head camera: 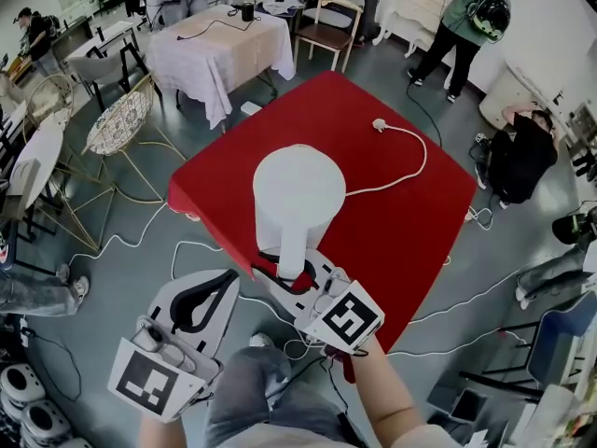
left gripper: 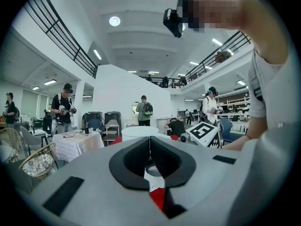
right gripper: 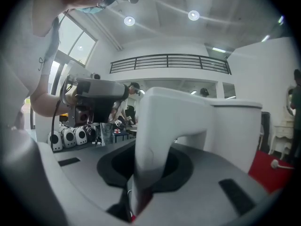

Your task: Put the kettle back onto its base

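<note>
Standing upright on the red tabletop, the white kettle has its handle between the right gripper's jaws, seemingly slackened off it. The left gripper's jaws are clenched, empty.

Grey floor, white-clothed table, wooden chair, black balcony railing.

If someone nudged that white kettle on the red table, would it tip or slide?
Probably stiff: the kettle looks like hard moulded plastic. Its wide body suggests it would resist tipping. Lifted by the side handle, it may hang lopsided.
</note>
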Tool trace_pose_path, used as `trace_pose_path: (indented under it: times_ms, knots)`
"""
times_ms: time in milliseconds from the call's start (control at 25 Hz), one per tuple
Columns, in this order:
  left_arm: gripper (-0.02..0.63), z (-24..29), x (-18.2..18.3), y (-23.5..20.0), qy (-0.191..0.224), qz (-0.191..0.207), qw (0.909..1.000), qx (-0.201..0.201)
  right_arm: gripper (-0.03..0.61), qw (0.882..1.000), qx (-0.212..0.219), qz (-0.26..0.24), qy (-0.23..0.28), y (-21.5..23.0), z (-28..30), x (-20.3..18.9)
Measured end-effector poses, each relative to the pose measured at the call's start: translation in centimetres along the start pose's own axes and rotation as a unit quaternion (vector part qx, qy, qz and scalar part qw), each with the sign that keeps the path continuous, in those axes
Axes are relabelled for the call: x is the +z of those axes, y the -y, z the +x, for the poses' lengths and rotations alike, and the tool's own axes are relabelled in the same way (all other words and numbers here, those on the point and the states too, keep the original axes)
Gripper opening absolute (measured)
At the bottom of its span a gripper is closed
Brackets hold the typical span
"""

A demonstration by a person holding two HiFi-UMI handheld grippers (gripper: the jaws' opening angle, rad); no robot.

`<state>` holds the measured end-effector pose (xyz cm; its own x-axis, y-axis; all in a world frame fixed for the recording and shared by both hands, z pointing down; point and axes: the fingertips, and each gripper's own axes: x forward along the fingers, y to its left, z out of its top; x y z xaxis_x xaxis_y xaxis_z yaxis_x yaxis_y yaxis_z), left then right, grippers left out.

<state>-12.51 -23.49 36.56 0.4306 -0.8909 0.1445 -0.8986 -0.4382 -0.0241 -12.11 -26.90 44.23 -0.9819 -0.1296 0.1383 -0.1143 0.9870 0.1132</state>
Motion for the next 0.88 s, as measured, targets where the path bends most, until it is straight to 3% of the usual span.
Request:
trace_pose_path:
  times_ms: [320,560,680,880]
  knots:
    - [0.011,0.9,1.2,0.7,0.000,0.003,0.9998,-0.020,0.103,0.999,-0.018,0.031,-0.002,0.8,-2.2,-0.7]
    - [0.011,1.3,2.2,1.7,0.012,0.016,0.9995,-0.022,0.117,0.999,-0.042,0.019,-0.027,1.5,-4.4,-1.4]
    - [0.011,1.4,3.0,2.1,0.030,0.024,0.9990,-0.022,0.134,0.998,-0.046,0.050,-0.012,2.3,-5.3,-1.7]
    - [0.011,1.1,2.9,3.2,-0.001,0.018,0.9994,-0.031,0.146,0.995,-0.067,0.071,-0.006,2.6,-7.1,-2.6]
